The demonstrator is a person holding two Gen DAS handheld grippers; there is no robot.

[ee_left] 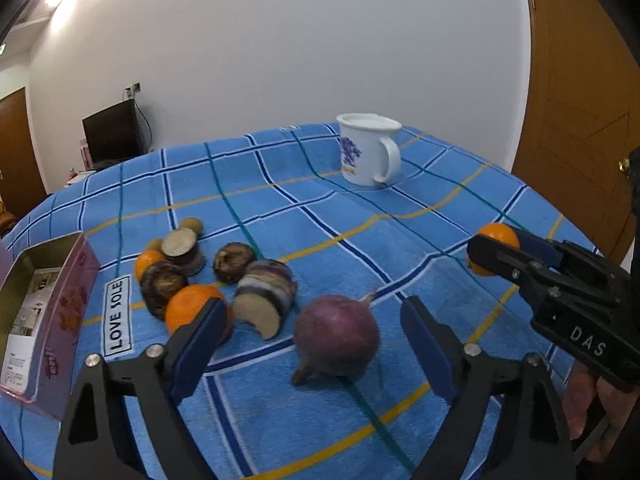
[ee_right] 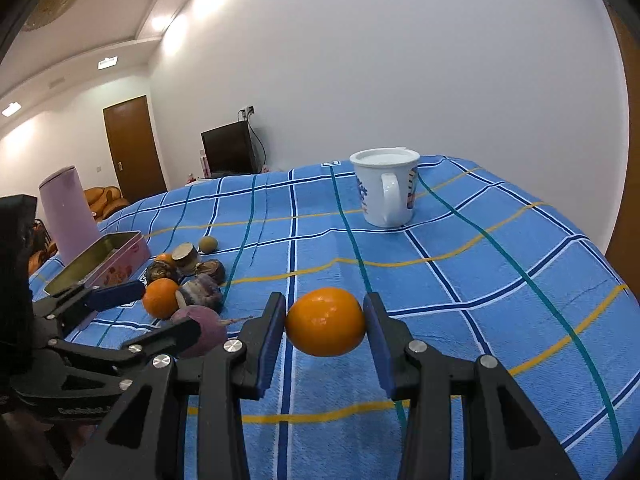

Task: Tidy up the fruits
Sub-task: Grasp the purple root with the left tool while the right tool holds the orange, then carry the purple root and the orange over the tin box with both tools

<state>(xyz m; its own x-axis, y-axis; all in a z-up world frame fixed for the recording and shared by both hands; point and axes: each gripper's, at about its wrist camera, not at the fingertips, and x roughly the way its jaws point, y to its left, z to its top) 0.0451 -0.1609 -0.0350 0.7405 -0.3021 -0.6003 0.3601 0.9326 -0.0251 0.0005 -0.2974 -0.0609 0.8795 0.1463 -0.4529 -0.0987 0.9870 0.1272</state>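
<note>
Black arms of the left claw [ee_left: 312, 346] filled the near edge of its view, blue pads spread wide to either side of a purple round fruit [ee_left: 337, 336] — neither pad touched it. That fruit lay on the blue checked cloth [ee_left: 400, 264] covering the counter. One pad stood just in front of an orange [ee_left: 192, 308] at the near end of a loose cluster: dark round fruits [ee_left: 234, 262], a striped cut piece [ee_left: 266, 292], another orange [ee_left: 147, 262] and two small greenish ones [ee_left: 192, 224], all close together toward the counter's left side.

An open pink tin [ee_left: 48, 320] sat at the left edge, beside a label on the cloth reading LOVE YOLE [ee_left: 117, 318]. A tall pink cylinder [ee_right: 68, 212] stood behind the tin.

The right claw [ee_right: 325, 322] was closed on a single orange fruit [ee_right: 325, 322], both pads pressing its sides, held above the cloth — clear of the cluster, to its right.

A white mug [ee_right: 386, 192] stood alone near the far edge. Between it and the fruits the cloth lay bare, and the whole right side down to the right edge was open.
</note>
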